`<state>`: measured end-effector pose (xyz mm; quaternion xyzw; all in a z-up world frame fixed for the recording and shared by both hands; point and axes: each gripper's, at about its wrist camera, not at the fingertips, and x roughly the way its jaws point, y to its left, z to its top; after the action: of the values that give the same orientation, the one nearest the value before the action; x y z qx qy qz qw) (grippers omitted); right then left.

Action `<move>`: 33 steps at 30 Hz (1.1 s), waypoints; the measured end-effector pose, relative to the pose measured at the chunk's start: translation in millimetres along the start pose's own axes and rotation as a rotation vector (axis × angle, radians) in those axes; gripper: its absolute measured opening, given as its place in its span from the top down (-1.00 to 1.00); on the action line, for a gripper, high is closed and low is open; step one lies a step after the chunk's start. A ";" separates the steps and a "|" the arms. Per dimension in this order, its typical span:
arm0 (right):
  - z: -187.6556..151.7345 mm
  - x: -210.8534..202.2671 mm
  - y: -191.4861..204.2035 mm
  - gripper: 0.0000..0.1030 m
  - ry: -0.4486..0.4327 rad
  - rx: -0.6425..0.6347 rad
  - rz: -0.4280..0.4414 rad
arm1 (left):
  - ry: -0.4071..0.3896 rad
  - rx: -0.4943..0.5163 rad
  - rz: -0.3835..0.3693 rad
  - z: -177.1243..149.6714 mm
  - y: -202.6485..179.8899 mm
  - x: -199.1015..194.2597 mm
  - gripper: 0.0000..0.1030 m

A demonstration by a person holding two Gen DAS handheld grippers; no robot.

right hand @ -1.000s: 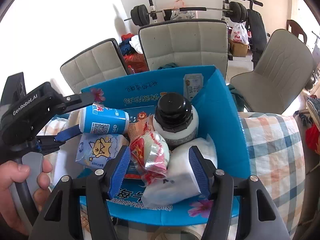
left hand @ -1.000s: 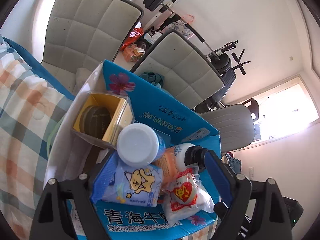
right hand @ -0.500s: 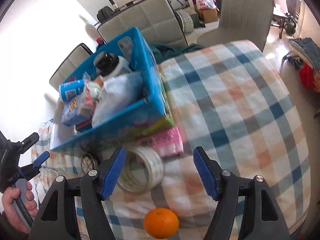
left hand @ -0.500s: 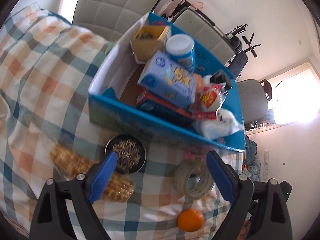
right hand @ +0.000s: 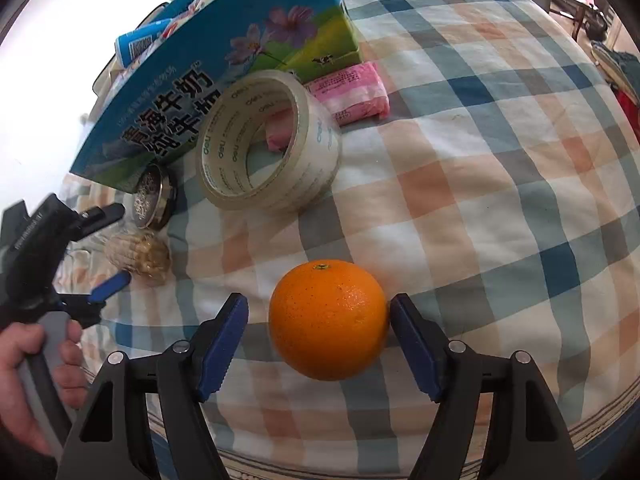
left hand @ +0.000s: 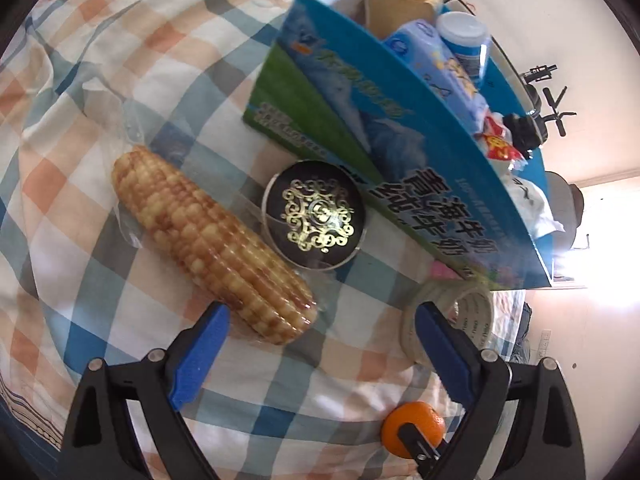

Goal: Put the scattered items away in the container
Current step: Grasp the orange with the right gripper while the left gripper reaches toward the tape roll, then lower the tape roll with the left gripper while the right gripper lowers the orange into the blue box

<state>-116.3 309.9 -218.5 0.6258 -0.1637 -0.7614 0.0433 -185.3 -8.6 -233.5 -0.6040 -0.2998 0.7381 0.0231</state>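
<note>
The blue carton [left hand: 400, 120] stands on the checked cloth, filled with several packets and bottles. In front of it lie a wrapped corn cob [left hand: 212, 248], a black round tin with a gold ornament [left hand: 316, 216], a roll of clear tape [left hand: 460, 316] and an orange [left hand: 412, 428]. My left gripper [left hand: 320, 316] hangs over the cob's near end, its jaws opening, the pads pressing on nothing. In the right wrist view the orange [right hand: 328, 320] sits between the jaws of my right gripper [right hand: 318, 308], which are opening. A gap shows at the left pad and the right pad is close to the peel.
A pink packet [right hand: 352, 88] lies against the carton [right hand: 224, 60] behind the tape roll [right hand: 268, 144]. A person's hand [right hand: 24, 360] holds the left gripper [right hand: 110, 250] at the left, near the corn [right hand: 138, 254] and tin [right hand: 154, 196]. The checked cloth [right hand: 500, 200] stretches to the right.
Both grippers have left the carton and sunk toward the cloth. The left now hangs over the corn, and the right has widened and come down around the orange.
</note>
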 end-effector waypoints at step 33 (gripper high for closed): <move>-15.1 -59.3 -67.3 -0.28 -0.152 0.147 -0.062 | 0.051 0.218 -0.168 -14.3 -74.5 34.8 0.60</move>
<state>-79.7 386.5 -185.7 0.5724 -0.2026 -0.7936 -0.0387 -206.1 72.2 -230.3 -0.5890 -0.2666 0.7463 0.1580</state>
